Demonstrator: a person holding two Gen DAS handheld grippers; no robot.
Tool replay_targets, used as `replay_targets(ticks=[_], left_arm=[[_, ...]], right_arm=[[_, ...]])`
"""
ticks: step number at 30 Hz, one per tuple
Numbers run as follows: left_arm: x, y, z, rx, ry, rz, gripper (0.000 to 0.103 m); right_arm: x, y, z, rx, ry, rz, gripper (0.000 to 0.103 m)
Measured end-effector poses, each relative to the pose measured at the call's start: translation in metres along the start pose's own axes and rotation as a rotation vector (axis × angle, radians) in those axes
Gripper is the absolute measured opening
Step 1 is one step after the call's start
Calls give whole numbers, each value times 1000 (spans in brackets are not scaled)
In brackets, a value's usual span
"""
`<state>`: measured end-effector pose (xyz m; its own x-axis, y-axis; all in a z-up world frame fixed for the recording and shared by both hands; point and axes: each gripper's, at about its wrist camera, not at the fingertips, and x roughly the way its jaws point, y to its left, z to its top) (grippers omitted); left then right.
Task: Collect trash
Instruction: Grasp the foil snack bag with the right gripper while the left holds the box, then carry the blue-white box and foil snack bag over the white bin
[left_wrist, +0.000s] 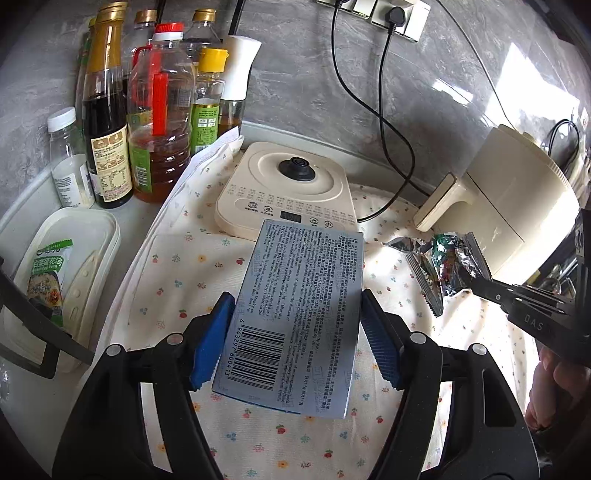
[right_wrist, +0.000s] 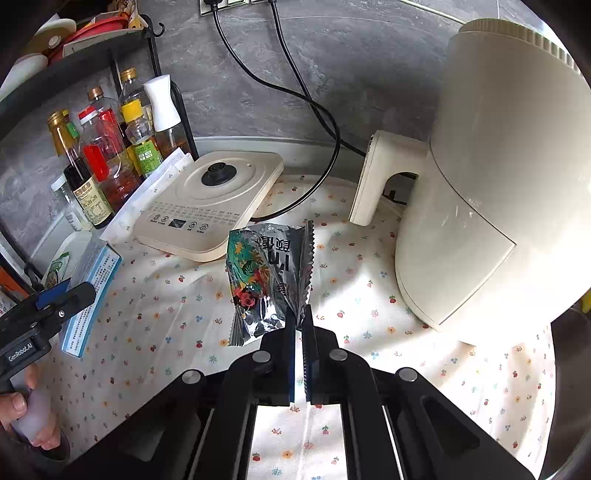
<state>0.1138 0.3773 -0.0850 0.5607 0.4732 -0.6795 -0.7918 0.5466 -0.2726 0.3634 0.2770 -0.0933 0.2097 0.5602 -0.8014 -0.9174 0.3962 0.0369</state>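
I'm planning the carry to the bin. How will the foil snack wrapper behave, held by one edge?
The foil snack wrapper, pinched at its serrated edge by the right gripper, is crumpled and flat, so it is probably empty and very light. It will likely flop and sway. The glossy film may slip from a thin pinch.
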Motion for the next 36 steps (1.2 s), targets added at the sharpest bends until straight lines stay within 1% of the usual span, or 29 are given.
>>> replay_targets(ticks=[6,12,17,20,22,26,29,32,36], left_arm=[[3,-6,1,79,29,-89,69],[7,-10,-11,165,85,-171,69],[7,-13,-20,233,122,-216,69],[1,-18,-22,249,121,-243,69],[-1,-24,-25,260,122,-264,69],[-5,-47,-36,313,133,-311,69],[-7,-75,-48,373,155,-352,69],[-15,-109,-66,445,167,-400,69],[-35,-156,-97,522,172,-467,69]], right_arm=[[-18,-5,-29,92,20,-72,4],[-32,-6,-59,201,27,-143,4],[-42,5,-89,267,47,-166,4],[-55,8,-101,279,31,-184,4],[-64,3,-107,308,15,-206,4],[-92,-10,-123,362,-26,-257,4],[-117,-26,-147,421,-44,-295,4],[-147,-44,-184,495,-55,-342,4],[-191,-67,-243,596,-71,-403,4]])
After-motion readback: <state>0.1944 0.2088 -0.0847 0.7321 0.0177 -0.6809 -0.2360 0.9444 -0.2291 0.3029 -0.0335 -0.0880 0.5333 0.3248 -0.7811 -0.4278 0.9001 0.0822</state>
